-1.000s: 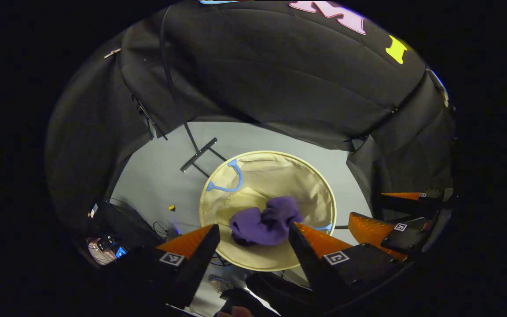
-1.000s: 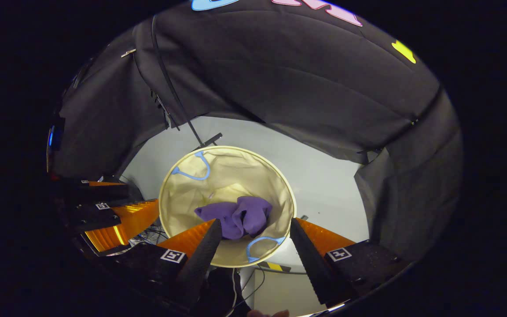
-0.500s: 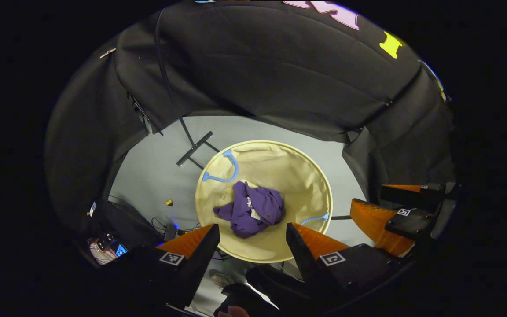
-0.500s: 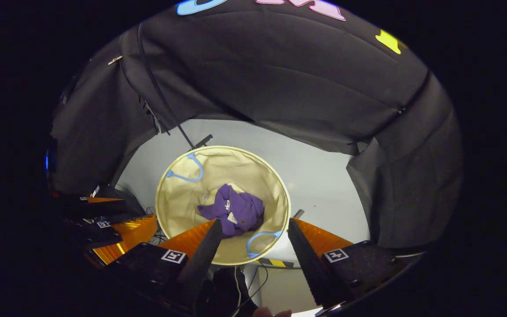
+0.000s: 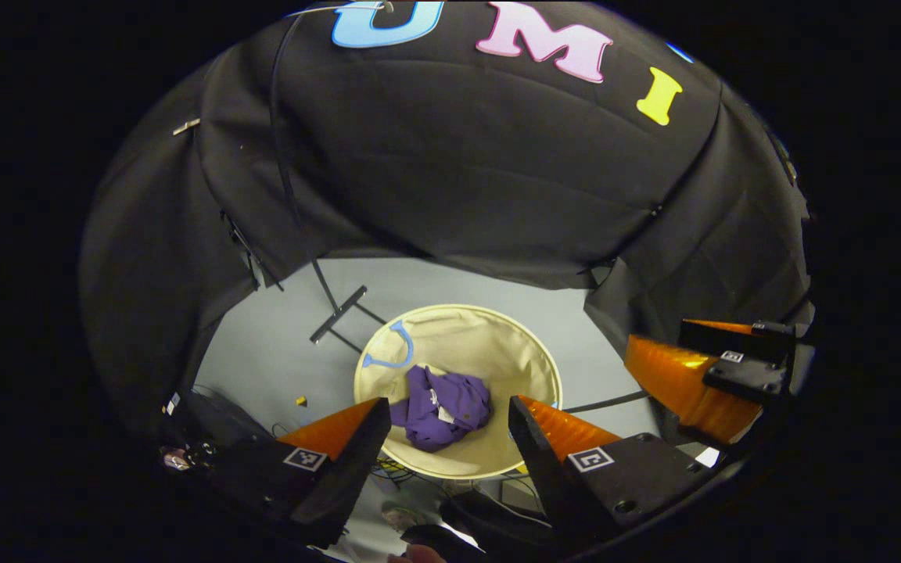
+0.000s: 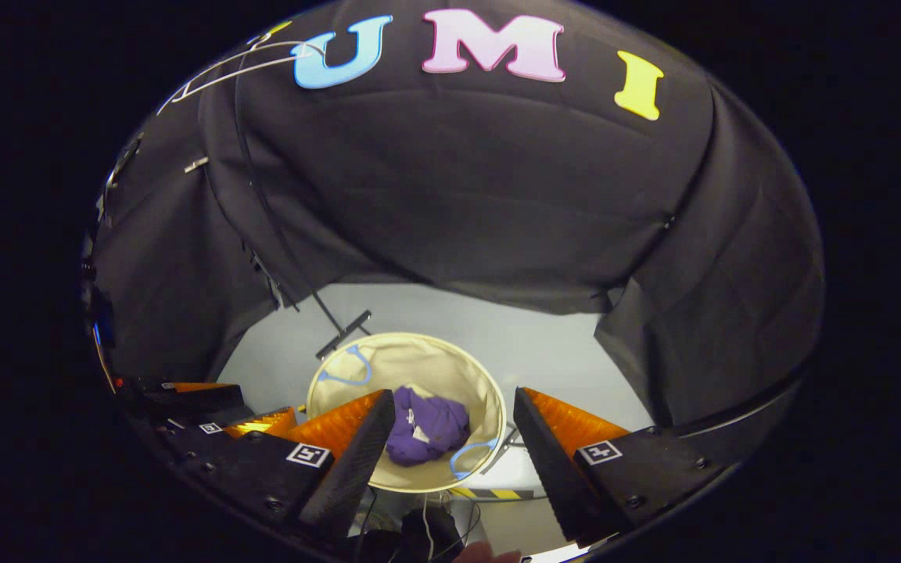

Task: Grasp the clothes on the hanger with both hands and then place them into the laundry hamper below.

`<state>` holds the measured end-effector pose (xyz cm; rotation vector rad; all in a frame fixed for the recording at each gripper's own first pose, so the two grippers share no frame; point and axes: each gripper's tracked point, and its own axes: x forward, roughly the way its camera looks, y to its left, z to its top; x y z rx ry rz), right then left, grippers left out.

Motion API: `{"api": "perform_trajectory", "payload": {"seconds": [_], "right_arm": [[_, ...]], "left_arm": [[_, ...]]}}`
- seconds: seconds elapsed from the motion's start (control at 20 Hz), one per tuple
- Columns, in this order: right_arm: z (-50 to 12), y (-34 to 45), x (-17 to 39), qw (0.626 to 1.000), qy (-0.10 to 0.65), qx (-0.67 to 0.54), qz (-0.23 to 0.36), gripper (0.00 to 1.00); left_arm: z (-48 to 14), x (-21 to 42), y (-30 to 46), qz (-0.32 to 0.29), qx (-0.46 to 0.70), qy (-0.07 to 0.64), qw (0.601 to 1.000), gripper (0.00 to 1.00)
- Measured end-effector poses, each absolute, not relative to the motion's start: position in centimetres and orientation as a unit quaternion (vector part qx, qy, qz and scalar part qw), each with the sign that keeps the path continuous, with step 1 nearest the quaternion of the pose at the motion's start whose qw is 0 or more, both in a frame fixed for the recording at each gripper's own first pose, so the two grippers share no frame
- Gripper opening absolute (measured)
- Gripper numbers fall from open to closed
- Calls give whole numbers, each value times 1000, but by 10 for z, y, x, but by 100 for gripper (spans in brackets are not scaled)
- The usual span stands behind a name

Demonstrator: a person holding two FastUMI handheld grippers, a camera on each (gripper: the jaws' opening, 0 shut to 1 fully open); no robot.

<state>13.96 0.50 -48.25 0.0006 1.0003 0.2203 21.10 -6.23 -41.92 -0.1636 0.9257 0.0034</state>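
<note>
Both tongs [image 5: 443, 410] [image 6: 450, 407] agape, purple garment [image 5: 441, 407] in hamper [image 5: 497, 344], hanger [image 6: 231, 70] seemingly bare

Both the left gripper [image 5: 444, 410] and the right gripper [image 6: 450, 403] hang with fingers spread wide, holding nothing.

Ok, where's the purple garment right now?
The purple garment lies crumpled in the round cream hamper on the floor, seen in both gripper views, between and beyond each gripper's open fingers.

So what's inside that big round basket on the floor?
A crumpled purple garment lies at the bottom of the laundry hamper, with two blue handles on the rim. Whatever is beneath the garment is covered.
</note>
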Motion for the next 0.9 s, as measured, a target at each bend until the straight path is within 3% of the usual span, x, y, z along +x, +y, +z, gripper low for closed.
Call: {"api": "perform_trajectory", "payload": {"seconds": [0.9], "right_arm": [[-160,-10,131,983,181,16,28,99]], "left_arm": [[-134,151,-21,-45,-32,152,987,95]]}}
